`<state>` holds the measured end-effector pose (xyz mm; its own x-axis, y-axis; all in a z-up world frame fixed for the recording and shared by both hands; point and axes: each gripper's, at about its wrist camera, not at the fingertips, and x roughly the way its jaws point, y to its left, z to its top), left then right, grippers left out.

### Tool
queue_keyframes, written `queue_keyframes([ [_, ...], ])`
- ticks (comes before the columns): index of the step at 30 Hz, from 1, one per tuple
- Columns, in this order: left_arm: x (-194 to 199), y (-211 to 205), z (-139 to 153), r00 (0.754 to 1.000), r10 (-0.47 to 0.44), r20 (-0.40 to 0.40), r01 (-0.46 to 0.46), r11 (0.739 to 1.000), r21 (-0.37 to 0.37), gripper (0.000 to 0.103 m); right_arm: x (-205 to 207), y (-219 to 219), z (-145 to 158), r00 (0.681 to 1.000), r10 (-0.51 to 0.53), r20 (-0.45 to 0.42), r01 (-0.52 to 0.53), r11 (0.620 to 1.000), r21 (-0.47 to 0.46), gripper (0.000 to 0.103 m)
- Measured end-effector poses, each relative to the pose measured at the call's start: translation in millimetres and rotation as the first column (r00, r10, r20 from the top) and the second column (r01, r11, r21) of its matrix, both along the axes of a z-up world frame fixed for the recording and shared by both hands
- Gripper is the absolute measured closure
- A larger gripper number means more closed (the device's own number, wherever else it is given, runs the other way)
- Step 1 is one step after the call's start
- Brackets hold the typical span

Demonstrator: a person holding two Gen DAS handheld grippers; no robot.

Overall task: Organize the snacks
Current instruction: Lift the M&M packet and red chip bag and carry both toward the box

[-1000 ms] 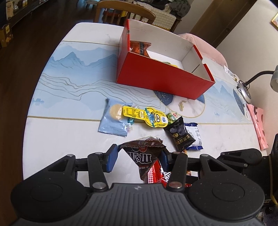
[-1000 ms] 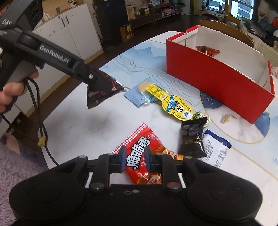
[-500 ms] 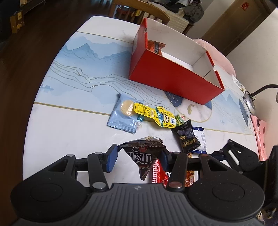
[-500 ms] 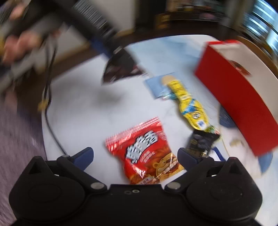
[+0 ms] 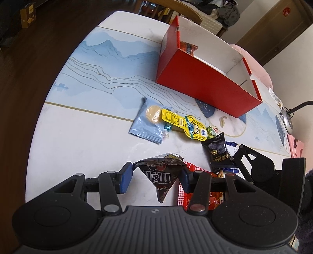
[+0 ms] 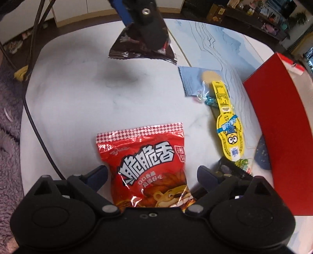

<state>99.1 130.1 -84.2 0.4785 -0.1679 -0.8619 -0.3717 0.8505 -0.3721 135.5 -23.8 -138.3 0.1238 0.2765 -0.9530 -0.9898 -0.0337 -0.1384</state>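
Observation:
My left gripper [image 5: 155,174] is shut on a brown M&M's packet [image 5: 159,176] and holds it above the white table; the packet also shows in the right wrist view [image 6: 140,49]. My right gripper [image 6: 151,172] is open, its fingers either side of a red snack bag [image 6: 148,162] that lies flat on the table. The open red box [image 5: 205,78] stands further back, with an orange packet [image 5: 187,47] inside. A light blue biscuit packet [image 5: 149,122], a yellow Minion packet [image 5: 185,125] and a black packet [image 5: 218,149] lie between.
The table [image 5: 78,136] has a rounded edge on the left with dark floor beyond. A desk lamp [image 5: 287,117] stands at the right edge. A wooden chair [image 5: 176,11] is behind the box. A black cable [image 6: 37,121] hangs off the table's left side.
My right gripper opened and moved in over the red snack bag, swinging its view. My left gripper kept the M&M's packet and drifted a little left and back.

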Motion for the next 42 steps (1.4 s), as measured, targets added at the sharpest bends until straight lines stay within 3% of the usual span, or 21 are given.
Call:
queue_keyframes([
  [5, -1, 2, -2, 1.0, 0.007, -0.006, -0.007, 1.0, -0.001, 0.054, 9, 3, -13, 0.999, 0.0, -0.049, -0.002, 1.0, -0.027, 0.004],
  [9, -1, 3, -3, 1.0, 0.011, -0.013, -0.011, 1.0, -0.002, 0.054, 17, 4, -18, 0.988, -0.069, -0.136, 0.062, 0.996, -0.06, 0.0],
  [19, -2, 4, -4, 1.0, 0.005, -0.016, -0.005, 1.0, -0.003, 0.054, 23, 8, -19, 0.982, -0.126, -0.138, 0.123, 0.992, -0.026, 0.001],
  [24, -2, 4, -4, 1.0, -0.005, -0.014, 0.005, 1.0, -0.003, 0.054, 21, 3, -11, 0.976, -0.172, -0.136, 0.171, 0.985, -0.016, 0.009],
  [26, -2, 4, -3, 1.0, -0.009, -0.009, 0.009, 1.0, -0.003, 0.054, 21, 2, -6, 0.973, -0.186, -0.135, 0.188, 0.982, -0.004, 0.027],
  [31, -3, 4, 1, 1.0, -0.024, 0.004, 0.024, 1.0, 0.002, 0.054, 13, -3, 3, 0.967, -0.235, -0.093, 0.239, 0.97, 0.034, 0.029],
  [36, -4, 2, 6, 0.999, -0.047, 0.019, 0.047, 0.999, 0.008, 0.054, 2, -10, 20, 0.935, -0.349, -0.063, 0.354, 0.928, 0.118, 0.029],
  [42, -1, 1, 21, 0.995, -0.078, 0.06, 0.077, 0.997, 0.024, 0.054, 3, -27, 63, 0.856, -0.508, -0.1, 0.515, 0.818, 0.257, 0.029],
])
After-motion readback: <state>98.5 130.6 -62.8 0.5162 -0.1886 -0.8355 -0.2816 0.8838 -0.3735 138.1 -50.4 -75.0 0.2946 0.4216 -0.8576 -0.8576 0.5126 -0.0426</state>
